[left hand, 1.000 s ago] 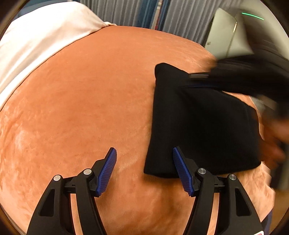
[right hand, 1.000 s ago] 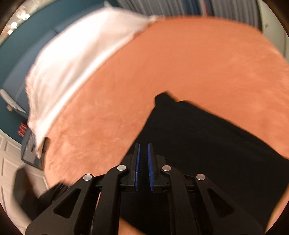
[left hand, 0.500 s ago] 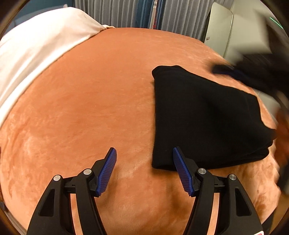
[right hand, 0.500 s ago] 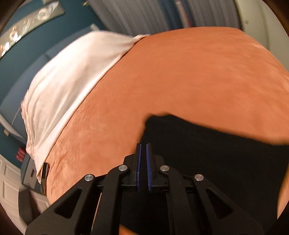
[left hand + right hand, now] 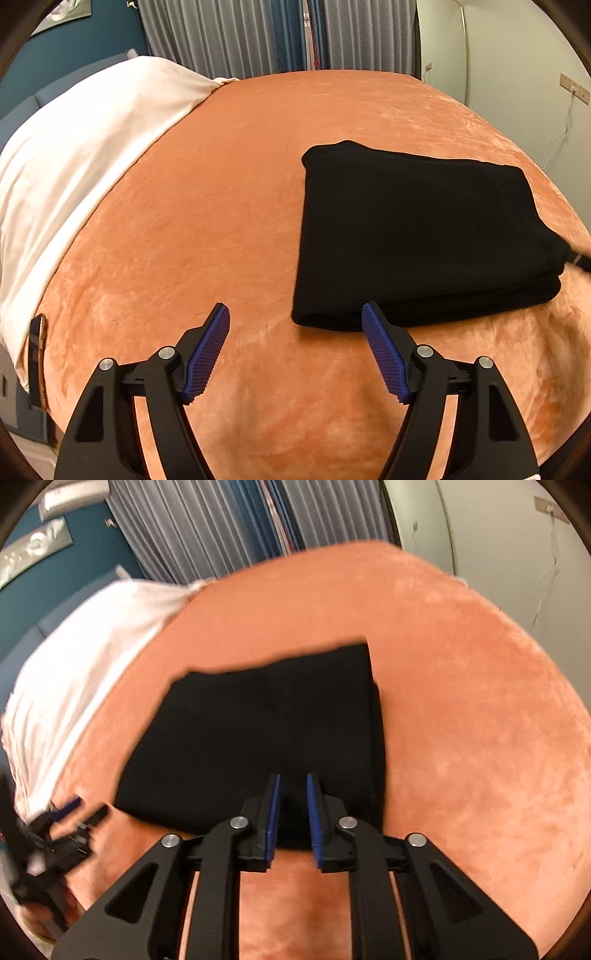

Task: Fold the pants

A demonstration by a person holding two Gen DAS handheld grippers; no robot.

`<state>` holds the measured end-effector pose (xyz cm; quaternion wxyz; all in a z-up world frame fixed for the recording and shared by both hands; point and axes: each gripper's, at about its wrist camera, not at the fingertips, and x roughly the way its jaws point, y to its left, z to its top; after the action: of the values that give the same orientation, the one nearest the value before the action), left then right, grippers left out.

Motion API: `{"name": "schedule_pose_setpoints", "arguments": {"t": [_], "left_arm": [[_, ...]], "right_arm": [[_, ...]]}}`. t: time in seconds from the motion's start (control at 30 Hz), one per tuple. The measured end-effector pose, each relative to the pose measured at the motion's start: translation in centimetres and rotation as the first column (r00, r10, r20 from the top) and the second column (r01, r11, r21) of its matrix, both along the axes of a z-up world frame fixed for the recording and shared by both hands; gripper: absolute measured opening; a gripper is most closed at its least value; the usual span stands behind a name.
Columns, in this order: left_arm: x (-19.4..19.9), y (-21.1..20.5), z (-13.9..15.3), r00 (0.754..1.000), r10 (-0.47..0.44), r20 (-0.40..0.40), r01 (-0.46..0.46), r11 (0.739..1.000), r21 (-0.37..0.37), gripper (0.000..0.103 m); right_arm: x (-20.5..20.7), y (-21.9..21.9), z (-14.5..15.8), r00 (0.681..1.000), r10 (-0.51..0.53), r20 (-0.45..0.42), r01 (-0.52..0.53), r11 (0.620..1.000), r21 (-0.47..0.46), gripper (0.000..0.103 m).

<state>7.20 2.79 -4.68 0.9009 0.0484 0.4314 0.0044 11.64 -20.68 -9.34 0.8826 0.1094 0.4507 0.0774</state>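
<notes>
From the left wrist, we look down over a bed covered in an orange blanket. The black pants lie folded into a thick rectangle, ahead and to the right of our left tool. Its long sides run from near us toward the far curtains. The left tool's jaws have just been opening and stand wide, released, with nothing between them. Its right finger sits just beside the bundle's near left corner; whether it touches, we cannot tell. A white pillow lies far left.

From the right wrist, the picture is slightly blurred. The folded pants lie directly ahead of our right tool, which hovers at their near edge. Its jaws have just been opening and show only a narrow gap, with dark cloth seen behind it but nothing clamped. The left tool appears at far left, near the bundle's corner. We judge both hands about equally near, and the fold looks complete.
</notes>
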Motion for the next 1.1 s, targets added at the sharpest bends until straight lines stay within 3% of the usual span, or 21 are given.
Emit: {"name": "schedule_pose_setpoints", "arguments": {"t": [0.2, 0.27, 0.33, 0.47, 0.57, 0.67, 0.77, 0.83, 0.93, 1.0, 1.1], "left_arm": [[-0.6, -1.3, 0.4, 1.000, -0.012, 0.007, 0.012, 0.999, 0.052, 0.077], [-0.8, -1.5, 0.6, 1.000, -0.019, 0.014, 0.018, 0.999, 0.041, 0.083], [-0.9, -1.4, 1.0, 1.000, -0.025, 0.019, 0.025, 1.000, 0.016, 0.087], [-1.0, 0.6, 1.0, 0.999, -0.051, -0.018, 0.048, 0.991, -0.122, 0.087], [-0.4, 3.7, 0.2, 0.995, -0.059, -0.080, 0.028, 0.939, -0.342, 0.087], [1.2, 6.6, -0.8, 0.991, -0.025, -0.128, -0.046, 0.853, -0.520, 0.087], [3.1, 7.4, -1.8, 0.982, -0.040, -0.183, -0.080, 0.793, -0.603, 0.087], [4.4, 6.8, -2.0, 0.980, -0.059, -0.192, -0.074, 0.782, -0.619, 0.087], [6.7, 5.0, -2.7, 0.974, -0.087, -0.211, -0.052, 0.816, -0.575, 0.087], [7.9, 4.4, -3.6, 0.966, -0.088, -0.241, -0.066, 0.822, -0.566, 0.087], [9.4, 3.6, -5.3, 0.949, -0.118, -0.294, -0.091, 0.788, -0.609, 0.087]], "right_arm": [[-3.0, -1.5, 1.1, 0.999, -0.027, 0.035, 0.024, 0.995, 0.096, 0.014], [-4.0, -2.6, 1.8, 0.997, -0.058, 0.046, 0.053, 0.994, 0.095, 0.024], [-4.9, -3.8, 2.3, 0.994, -0.085, 0.063, 0.080, 0.994, 0.076, 0.055], [-6.6, -7.1, 2.4, 0.991, -0.127, 0.051, 0.122, 0.989, 0.085, 0.055], [-7.2, -9.6, 1.4, 0.991, -0.130, 0.009, 0.126, 0.973, 0.192, 0.058], [-6.9, -11.0, 0.4, 0.993, -0.108, -0.036, 0.114, 0.941, 0.318, 0.065], [-5.3, -11.1, -1.0, 0.994, -0.069, -0.081, 0.097, 0.903, 0.418, 0.074], [-3.8, -10.7, -1.9, 0.993, -0.052, -0.108, 0.096, 0.887, 0.453, 0.074], [-1.7, -10.0, -3.1, 0.990, -0.036, -0.138, 0.103, 0.851, 0.515, 0.075], [-0.4, -9.4, -3.8, 0.987, -0.033, -0.157, 0.113, 0.836, 0.537, 0.075], [0.9, -8.4, -3.8, 0.988, -0.019, -0.151, 0.102, 0.823, 0.558, 0.083]]}}
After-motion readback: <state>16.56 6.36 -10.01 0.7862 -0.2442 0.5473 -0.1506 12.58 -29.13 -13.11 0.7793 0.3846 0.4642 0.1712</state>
